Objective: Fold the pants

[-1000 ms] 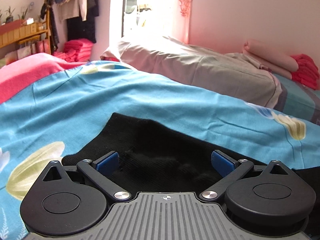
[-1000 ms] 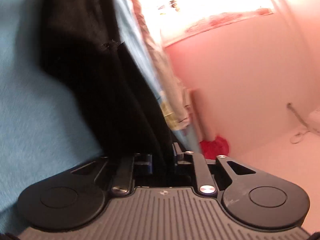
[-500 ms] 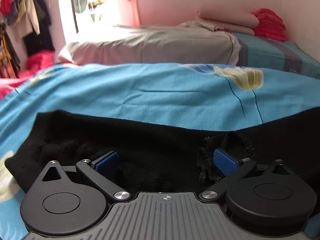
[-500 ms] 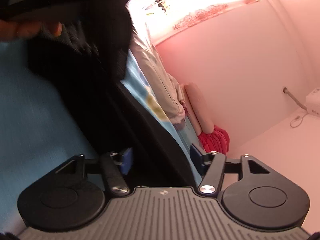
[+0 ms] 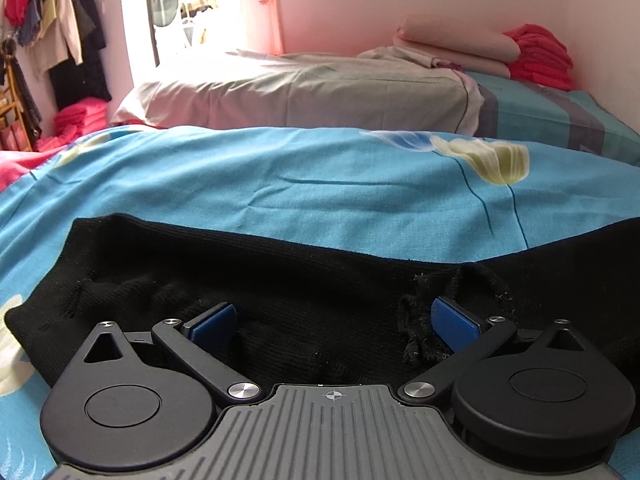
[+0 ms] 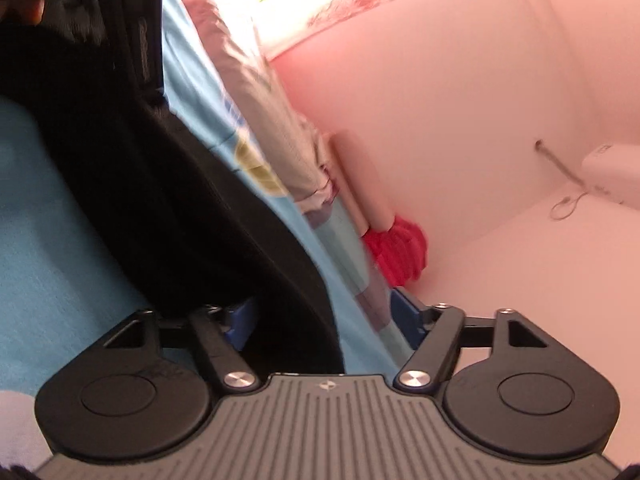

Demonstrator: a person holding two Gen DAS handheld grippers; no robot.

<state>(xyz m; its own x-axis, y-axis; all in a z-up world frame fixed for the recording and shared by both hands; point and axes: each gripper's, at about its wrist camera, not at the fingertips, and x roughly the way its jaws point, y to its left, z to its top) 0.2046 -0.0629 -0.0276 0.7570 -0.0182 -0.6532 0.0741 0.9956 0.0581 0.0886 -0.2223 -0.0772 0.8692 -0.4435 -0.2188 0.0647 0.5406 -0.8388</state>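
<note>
Pants (image 5: 304,280) flat on blue bed sheet (image 5: 320,184). Left gripper (image 5: 334,322) fingers apart over fabric, nothing clamped. Right gripper (image 6: 324,322) fingers opening, cloth edge between, unpinched. Best: clear right fully, then smooth the fold.

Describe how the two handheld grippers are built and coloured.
Both match. The left gripper and right gripper each have a grey ribbed body with a small crosshair mark, two round black housings, black link arms with silver screws, and blue pads on the fingers. No cables or sleeves visible.
</note>
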